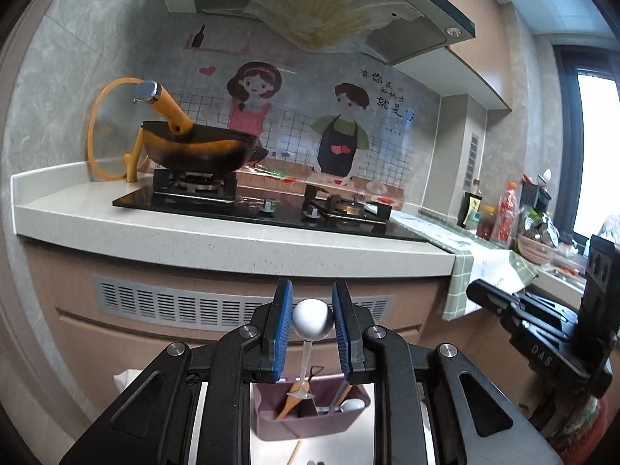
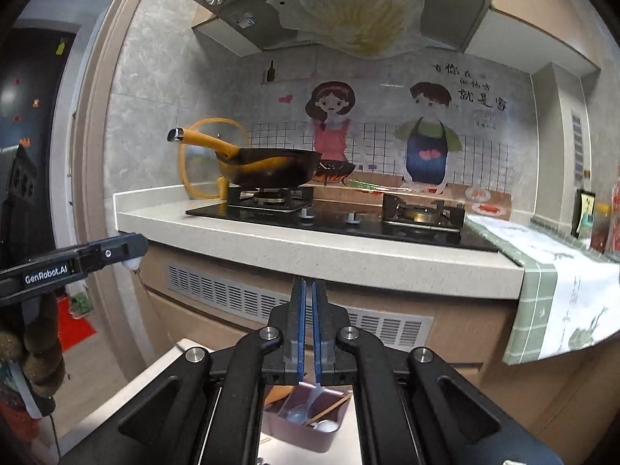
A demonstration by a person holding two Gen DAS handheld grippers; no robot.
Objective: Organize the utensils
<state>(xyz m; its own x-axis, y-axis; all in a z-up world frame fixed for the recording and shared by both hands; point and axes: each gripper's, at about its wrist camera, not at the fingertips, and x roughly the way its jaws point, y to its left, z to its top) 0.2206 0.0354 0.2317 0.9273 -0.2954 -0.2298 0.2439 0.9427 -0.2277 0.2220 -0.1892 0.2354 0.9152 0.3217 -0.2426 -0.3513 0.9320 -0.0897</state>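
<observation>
My left gripper (image 1: 312, 302) is shut on a metal spoon (image 1: 313, 323), its round bowl held between the blue pads and its handle hanging down over a mauve utensil caddy (image 1: 310, 424). The caddy holds a wooden spoon (image 1: 296, 397), a white spoon (image 1: 350, 405) and chopsticks. My right gripper (image 2: 309, 290) is shut with nothing between its pads; the caddy (image 2: 306, 434) lies below it, with a clear plastic spoon (image 2: 300, 412) and a white spoon (image 2: 327, 425) inside. Each gripper shows in the other's view: the right one (image 1: 480, 290), the left one (image 2: 131, 248).
A kitchen counter (image 1: 232, 236) with a gas hob (image 1: 271, 209) stands ahead. A dark wok (image 1: 197, 147) with an orange handle sits on the left burner, a lid (image 1: 100, 135) leaning behind. A green-checked cloth (image 1: 476, 271) hangs over the counter's right end, near bottles (image 1: 503, 209).
</observation>
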